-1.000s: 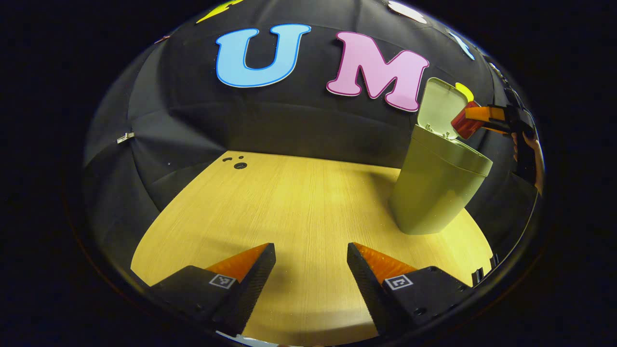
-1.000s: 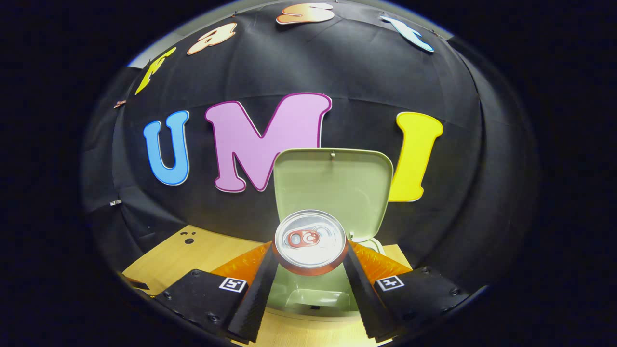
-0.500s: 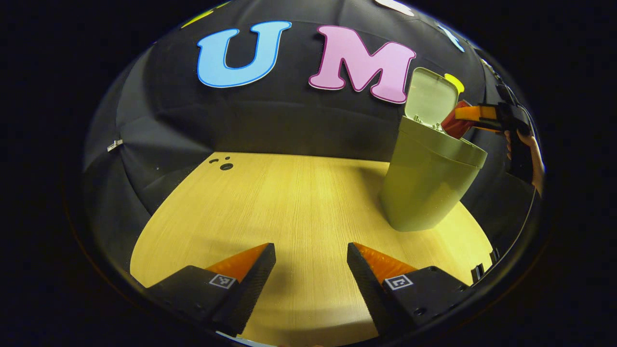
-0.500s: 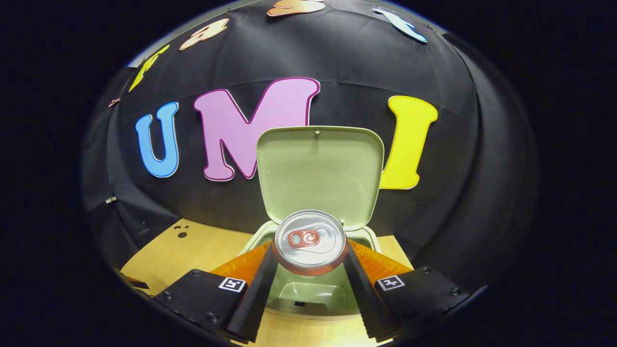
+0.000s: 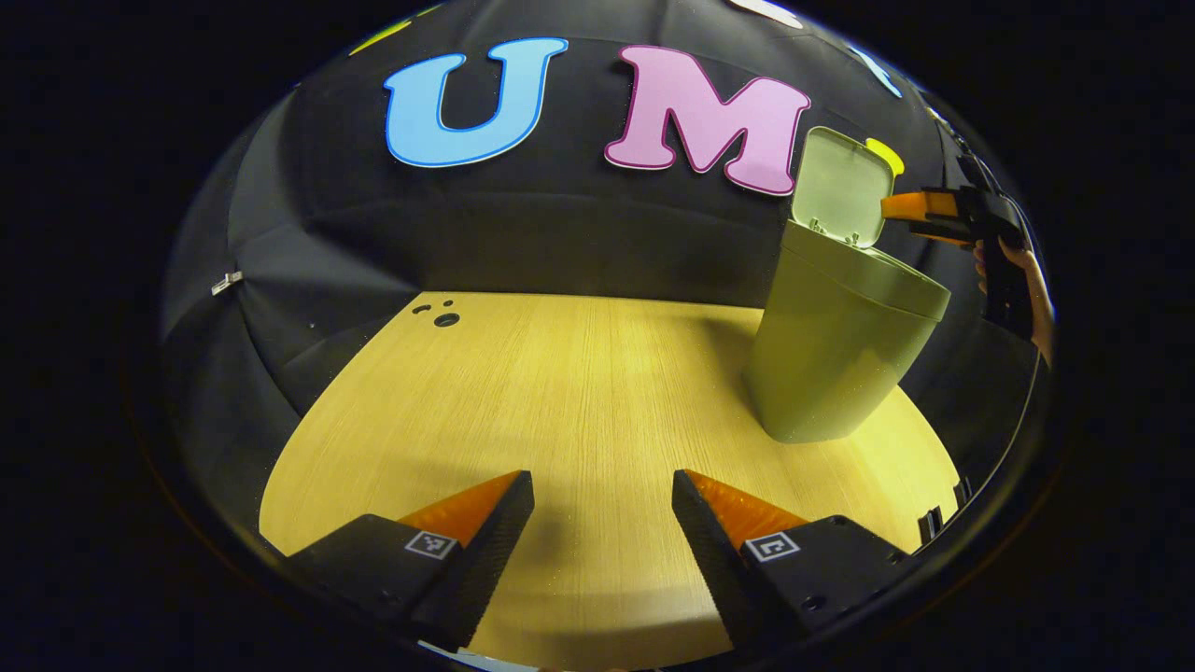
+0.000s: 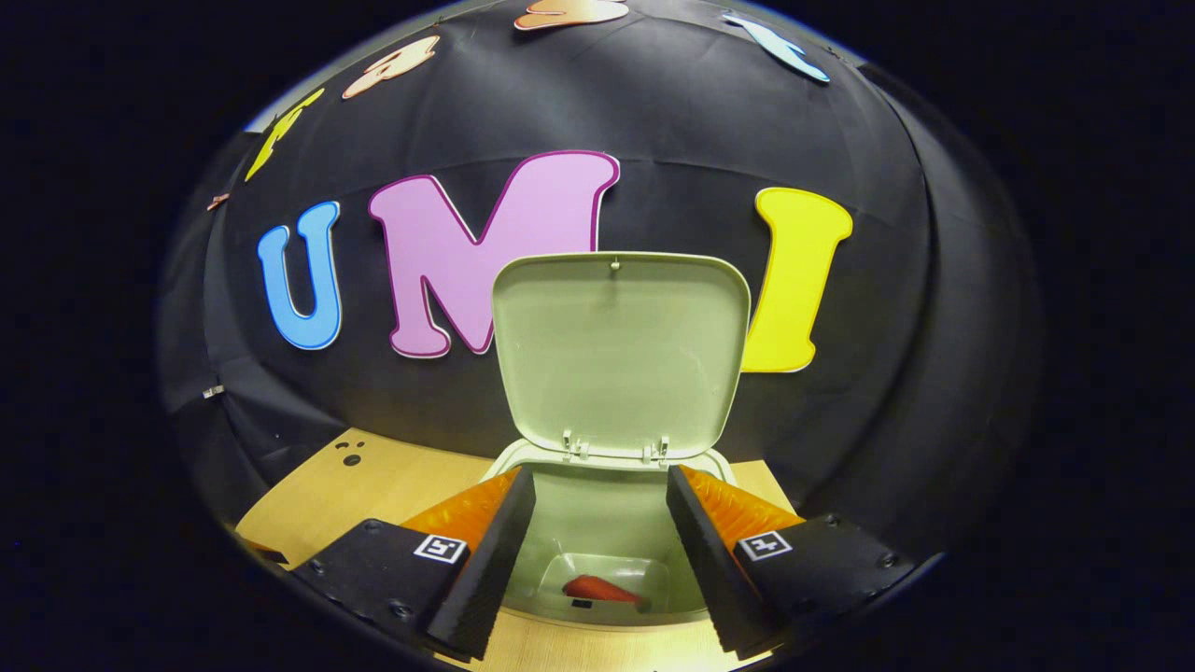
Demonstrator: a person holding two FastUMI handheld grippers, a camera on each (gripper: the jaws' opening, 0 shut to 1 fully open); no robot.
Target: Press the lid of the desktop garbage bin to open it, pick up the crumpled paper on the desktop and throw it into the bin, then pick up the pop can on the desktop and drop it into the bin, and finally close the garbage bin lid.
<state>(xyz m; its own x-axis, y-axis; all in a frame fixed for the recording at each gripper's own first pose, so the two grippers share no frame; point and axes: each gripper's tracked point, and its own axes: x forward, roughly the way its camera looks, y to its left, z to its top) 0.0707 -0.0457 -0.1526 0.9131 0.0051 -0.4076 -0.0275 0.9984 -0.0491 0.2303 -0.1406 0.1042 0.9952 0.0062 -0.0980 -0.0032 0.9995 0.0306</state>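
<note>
The green garbage bin [image 5: 826,359] stands on the wooden table at the right in the left gripper view, its lid [image 5: 840,187] raised upright. In the right gripper view the lid [image 6: 621,350] stands open just ahead and the bin's mouth [image 6: 602,523] lies below my right gripper [image 6: 597,499], which is open. The red pop can [image 6: 597,590] lies deep inside the bin. My left gripper [image 5: 602,504] hangs open low over the table's near part, holding nothing. The right gripper [image 5: 920,207], held by a hand, also shows at the bin's top. I see no crumpled paper.
The wooden table [image 5: 560,392] stretches between my left gripper and the bin. Small dark holes [image 5: 445,319] mark its far left corner. Black cloth walls close in behind and to the sides.
My right gripper opened and let go of the pop can, which dropped into the bin. The left gripper stayed open over the table, its view shifting only slightly.
</note>
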